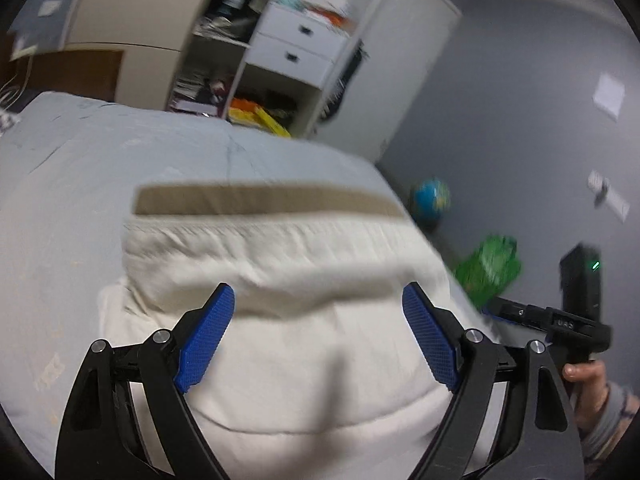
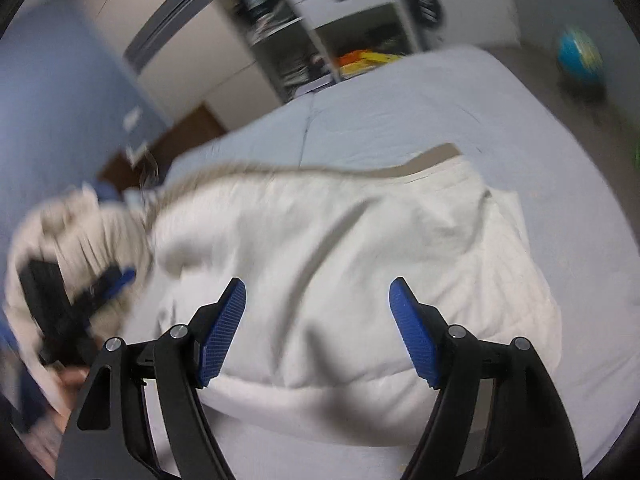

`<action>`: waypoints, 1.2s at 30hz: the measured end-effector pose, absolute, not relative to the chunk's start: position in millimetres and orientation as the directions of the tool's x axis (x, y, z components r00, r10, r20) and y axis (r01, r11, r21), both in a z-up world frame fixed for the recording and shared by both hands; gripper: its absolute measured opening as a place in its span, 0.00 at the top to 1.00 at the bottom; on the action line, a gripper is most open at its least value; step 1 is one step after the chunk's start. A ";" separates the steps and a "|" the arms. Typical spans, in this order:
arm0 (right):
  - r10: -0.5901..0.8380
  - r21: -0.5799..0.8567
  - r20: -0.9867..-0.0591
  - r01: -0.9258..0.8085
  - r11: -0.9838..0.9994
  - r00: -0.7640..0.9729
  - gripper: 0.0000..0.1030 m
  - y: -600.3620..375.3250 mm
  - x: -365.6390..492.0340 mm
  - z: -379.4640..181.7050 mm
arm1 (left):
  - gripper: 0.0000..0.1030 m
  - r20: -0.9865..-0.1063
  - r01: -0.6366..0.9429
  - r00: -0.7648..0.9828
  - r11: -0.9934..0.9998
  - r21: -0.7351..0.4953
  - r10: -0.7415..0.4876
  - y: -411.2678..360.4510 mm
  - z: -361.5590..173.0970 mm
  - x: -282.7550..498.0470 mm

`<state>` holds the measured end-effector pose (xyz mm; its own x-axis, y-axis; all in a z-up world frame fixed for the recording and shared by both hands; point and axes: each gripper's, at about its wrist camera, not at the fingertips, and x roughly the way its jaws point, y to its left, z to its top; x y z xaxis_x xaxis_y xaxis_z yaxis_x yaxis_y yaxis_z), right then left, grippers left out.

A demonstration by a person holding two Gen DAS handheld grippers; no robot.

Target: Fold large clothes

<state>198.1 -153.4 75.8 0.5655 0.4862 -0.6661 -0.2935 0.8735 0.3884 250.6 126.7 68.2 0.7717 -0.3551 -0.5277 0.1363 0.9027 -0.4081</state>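
A large cream-white garment with a tan band along its far edge lies folded on the bed; it also shows in the right wrist view. My left gripper is open just above its near part, blue pads wide apart, nothing between them. My right gripper is open and empty over the garment's near edge. In the right wrist view the left gripper appears blurred at the left beside bunched cream cloth. In the left wrist view the right gripper's body sits at the right.
The bed has a pale grey-blue sheet. Behind it stand white shelves with drawers and a wardrobe. A globe and a green bag sit on the floor to the right.
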 end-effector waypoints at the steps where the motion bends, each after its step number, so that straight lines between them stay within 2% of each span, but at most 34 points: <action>1: 0.470 0.354 -0.673 -0.310 0.882 0.571 0.32 -146.6 190.2 71.0 | 0.22 -0.542 0.138 0.762 0.908 -0.396 -0.353 120.4 63.8 251.7; 3: 0.423 0.265 -0.688 -0.338 0.903 0.590 0.32 -128.1 182.8 63.9 | 0.24 -0.575 0.136 0.745 0.921 -0.365 -0.338 109.4 55.7 254.4; 8: 0.358 0.153 -0.721 -0.368 0.917 0.593 0.32 -96.5 186.1 48.2 | 0.26 -0.674 0.109 0.685 0.954 -0.281 -0.276 93.1 30.7 264.6; 13: 0.342 0.138 -0.723 -0.360 0.923 0.600 0.31 -82.5 204.7 38.5 | 0.25 -0.718 0.064 0.650 0.959 -0.276 -0.250 101.7 15.6 275.6; 25: 0.307 0.098 -0.736 -0.355 0.930 0.603 0.15 -61.2 253.6 9.8 | 0.18 -0.795 -0.019 0.578 0.971 -0.238 -0.183 111.6 -7.6 289.2; 32: 0.270 0.085 -0.793 -0.340 0.937 0.545 0.07 -45.5 286.1 -21.8 | 0.18 -0.836 -0.063 0.516 0.965 -0.254 -0.186 122.1 -30.0 300.0; 36: 0.252 0.074 -0.820 -0.342 0.937 0.514 0.06 -39.3 297.8 -34.0 | 0.16 -0.848 -0.074 0.496 0.965 -0.253 -0.185 120.9 -37.2 306.3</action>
<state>297.8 -39.3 -34.0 0.5141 0.2521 -0.8199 -0.3419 0.9368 0.0737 306.3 120.9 -37.2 0.4960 -0.1846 -0.8485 -0.0737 0.9647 -0.2529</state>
